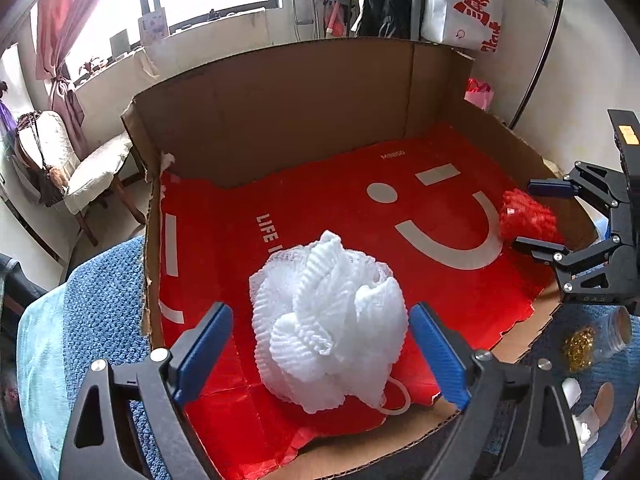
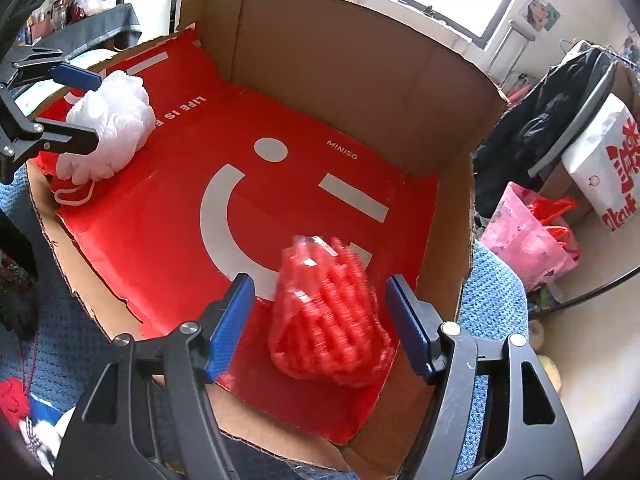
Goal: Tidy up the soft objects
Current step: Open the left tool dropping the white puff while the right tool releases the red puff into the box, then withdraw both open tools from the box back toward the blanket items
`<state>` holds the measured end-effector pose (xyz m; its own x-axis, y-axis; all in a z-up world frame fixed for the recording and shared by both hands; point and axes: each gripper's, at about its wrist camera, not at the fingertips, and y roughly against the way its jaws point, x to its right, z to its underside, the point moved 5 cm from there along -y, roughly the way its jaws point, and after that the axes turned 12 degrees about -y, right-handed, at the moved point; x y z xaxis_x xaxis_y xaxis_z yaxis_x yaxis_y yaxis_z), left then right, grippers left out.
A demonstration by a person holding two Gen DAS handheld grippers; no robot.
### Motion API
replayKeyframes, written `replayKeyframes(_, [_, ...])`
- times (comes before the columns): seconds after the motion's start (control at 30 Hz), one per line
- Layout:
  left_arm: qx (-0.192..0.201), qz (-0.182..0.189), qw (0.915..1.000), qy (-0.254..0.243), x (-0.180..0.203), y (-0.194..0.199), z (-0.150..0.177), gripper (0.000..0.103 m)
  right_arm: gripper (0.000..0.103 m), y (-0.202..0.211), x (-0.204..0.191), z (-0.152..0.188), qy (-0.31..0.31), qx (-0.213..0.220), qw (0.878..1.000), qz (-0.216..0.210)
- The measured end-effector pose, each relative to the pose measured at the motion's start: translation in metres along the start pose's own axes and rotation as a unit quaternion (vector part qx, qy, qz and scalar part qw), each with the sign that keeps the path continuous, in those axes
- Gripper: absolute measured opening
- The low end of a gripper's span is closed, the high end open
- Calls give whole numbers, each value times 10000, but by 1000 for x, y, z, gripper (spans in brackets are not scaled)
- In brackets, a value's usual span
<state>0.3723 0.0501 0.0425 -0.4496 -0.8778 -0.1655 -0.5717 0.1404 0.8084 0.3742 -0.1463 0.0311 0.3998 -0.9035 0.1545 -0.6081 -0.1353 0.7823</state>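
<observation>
Lying btwn open hand-held gripper (image 1: 320,354) pads: white pouf (image 1: 326,326)

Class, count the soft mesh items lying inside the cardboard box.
2: a white mesh puff at the left gripper, a red mesh bundle at the right gripper.

both wrist views look steeply down, close, into one shared cardboard box (image 1: 280,92) from opposite ends.

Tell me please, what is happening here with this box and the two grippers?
A person holds two grippers over a cardboard box lined with a red bag. The left gripper stands open around a white mesh puff. The right gripper stands open around a red foam net. Both soft things lie in the box, ungripped.
</observation>
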Motion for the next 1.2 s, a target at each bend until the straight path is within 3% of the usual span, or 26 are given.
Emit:
replayKeyframes(0.43, [243,-53,9997,61,3,20,-1,99,69,10,8,-2,-199,77,9998,-53])
replayKeyframes(0.67, [483,-145,9985,203,5,45,1,103,76,27,11,-4,-382,209,9989,-181])
replayKeyframes(0.97, [868,-274,9946,494,9,95,17,103,82,76,19,-4,-709,593,9953,-288])
replayKeyframes(1.2, [1328,-272,9881,731,25,146,44,103,88,136,25,14,-1070,1025,9880,-442])
